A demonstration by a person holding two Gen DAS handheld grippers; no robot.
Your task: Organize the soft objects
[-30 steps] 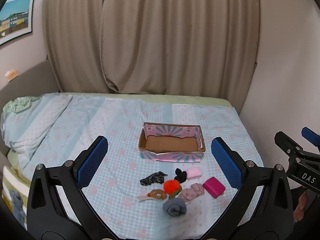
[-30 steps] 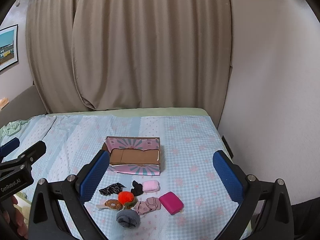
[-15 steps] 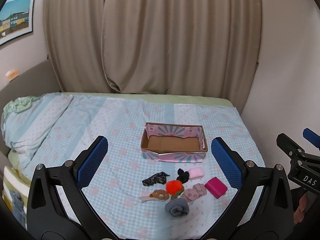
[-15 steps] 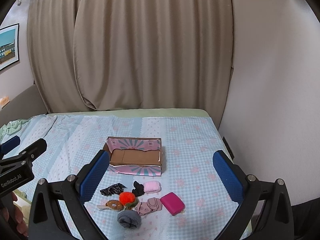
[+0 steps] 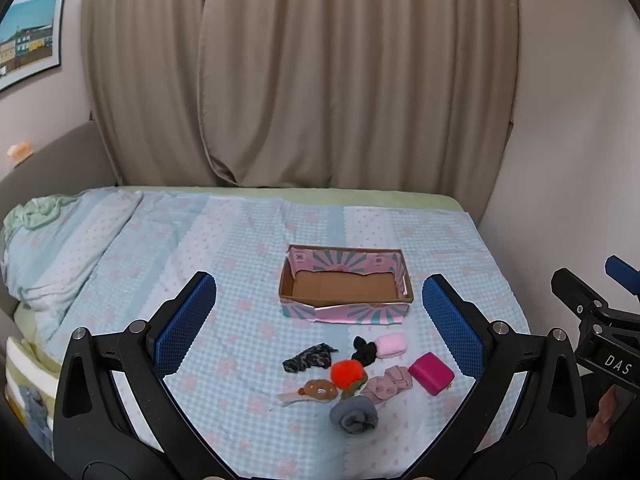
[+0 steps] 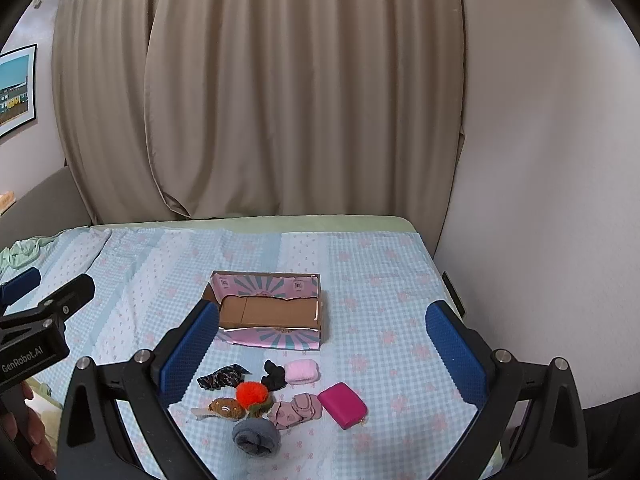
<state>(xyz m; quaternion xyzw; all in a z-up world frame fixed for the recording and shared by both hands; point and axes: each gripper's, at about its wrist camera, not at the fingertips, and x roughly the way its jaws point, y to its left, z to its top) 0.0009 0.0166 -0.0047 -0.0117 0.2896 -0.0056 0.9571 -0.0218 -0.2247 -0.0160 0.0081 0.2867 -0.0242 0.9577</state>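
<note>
A small pile of soft things lies on the bed: a grey rolled sock [image 5: 354, 414] [image 6: 256, 436], an orange pom-pom [image 5: 347, 372] [image 6: 251, 394], a magenta pouch [image 5: 431, 373] [image 6: 342, 405], a pale pink roll [image 5: 392, 345] [image 6: 301, 372], a dusty-pink cloth [image 5: 389, 385], a black item [image 5: 364, 353] and a dark patterned cloth [image 5: 307, 360]. Behind them stands an open cardboard box [image 5: 345, 289] [image 6: 269, 311], empty. My left gripper [image 5: 319, 332] is open and empty, above the pile. My right gripper [image 6: 320, 354] is open and empty, also above it.
The bed has a light blue checked sheet [image 5: 224, 240]. A bunched quilt [image 5: 52, 248] lies at its left. Beige curtains [image 5: 304, 72] hang behind, and a wall [image 6: 540, 160] borders the bed's right side. A brown plush piece [image 5: 318, 390] lies by the pom-pom.
Both grippers have drifted slightly, so the box and pile sit a little to the right in both views. Nothing was grasped.
</note>
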